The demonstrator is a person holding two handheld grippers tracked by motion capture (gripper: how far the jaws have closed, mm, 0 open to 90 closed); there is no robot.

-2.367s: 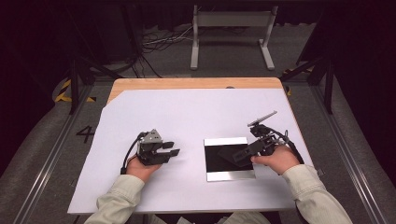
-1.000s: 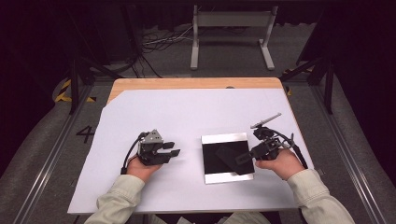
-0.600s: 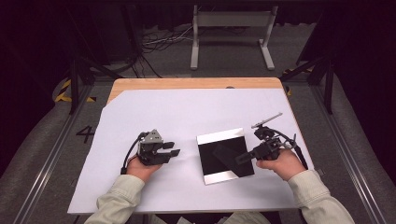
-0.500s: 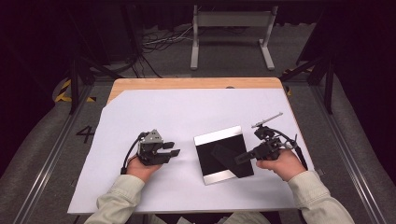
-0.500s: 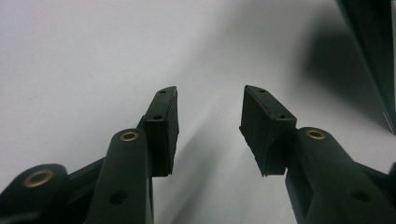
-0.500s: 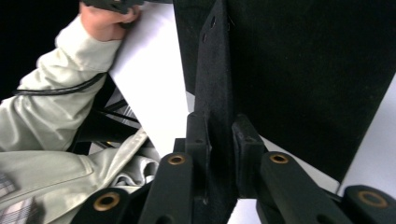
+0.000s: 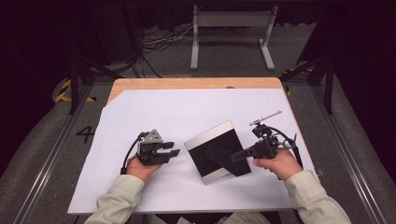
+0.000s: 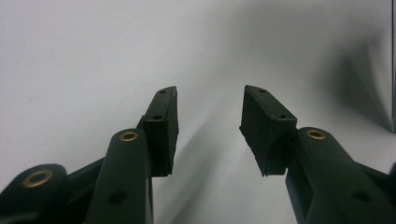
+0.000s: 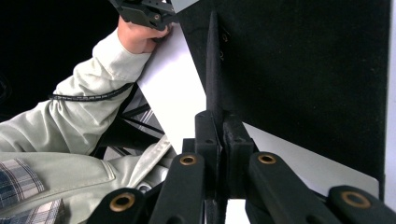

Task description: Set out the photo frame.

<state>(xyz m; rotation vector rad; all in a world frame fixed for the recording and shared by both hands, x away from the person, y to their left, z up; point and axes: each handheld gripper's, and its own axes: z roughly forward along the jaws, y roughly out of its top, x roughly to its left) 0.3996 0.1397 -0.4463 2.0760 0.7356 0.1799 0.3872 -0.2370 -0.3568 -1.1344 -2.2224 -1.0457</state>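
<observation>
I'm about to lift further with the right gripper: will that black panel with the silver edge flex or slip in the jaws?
Probably stiff: the black panel stands tilted, its edges straight. The right gripper, whose jaws have just been closing, pinches a thin black flap; that narrow hold could let the panel swing or twist. It looks thin, so likely light. The white table cover seems smooth, so a resting corner may slide.

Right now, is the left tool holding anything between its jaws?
No, in the left gripper view the left tool has its jaws standing apart with just the bare white table cover between them.
</observation>
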